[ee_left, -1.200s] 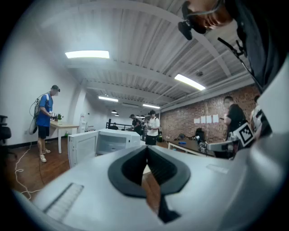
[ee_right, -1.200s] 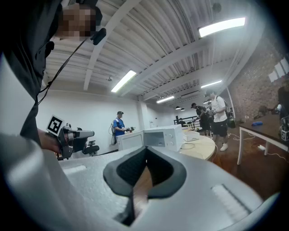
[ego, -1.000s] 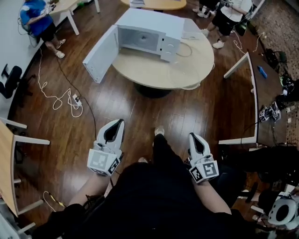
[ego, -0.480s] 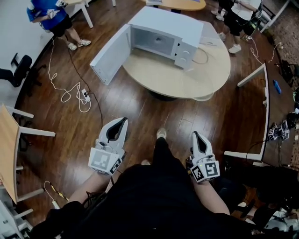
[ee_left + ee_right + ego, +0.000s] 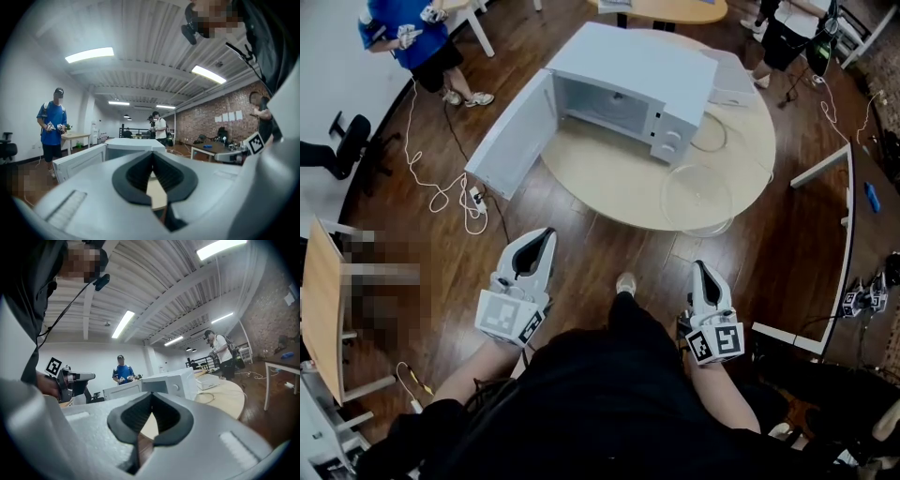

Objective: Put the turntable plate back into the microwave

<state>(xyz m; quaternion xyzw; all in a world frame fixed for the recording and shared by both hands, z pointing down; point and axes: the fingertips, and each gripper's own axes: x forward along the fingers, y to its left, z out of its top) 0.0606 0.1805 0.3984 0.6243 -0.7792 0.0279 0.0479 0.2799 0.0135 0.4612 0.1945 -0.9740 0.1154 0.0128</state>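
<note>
Two finger pairs closed, empty: left gripper (image 5: 547, 232), right gripper (image 5: 701, 266). Bare floor (image 5: 591, 246) ahead. Turntable plate (image 5: 697, 199) at table (image 5: 605, 178) near edge.

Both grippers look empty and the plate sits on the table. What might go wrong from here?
The clear turntable plate lies near the table edge; a clumsy grip might push it off. The microwave door hangs open past the table, so the left gripper could bump it. Cables on the floor at left are a trip hazard.
</note>
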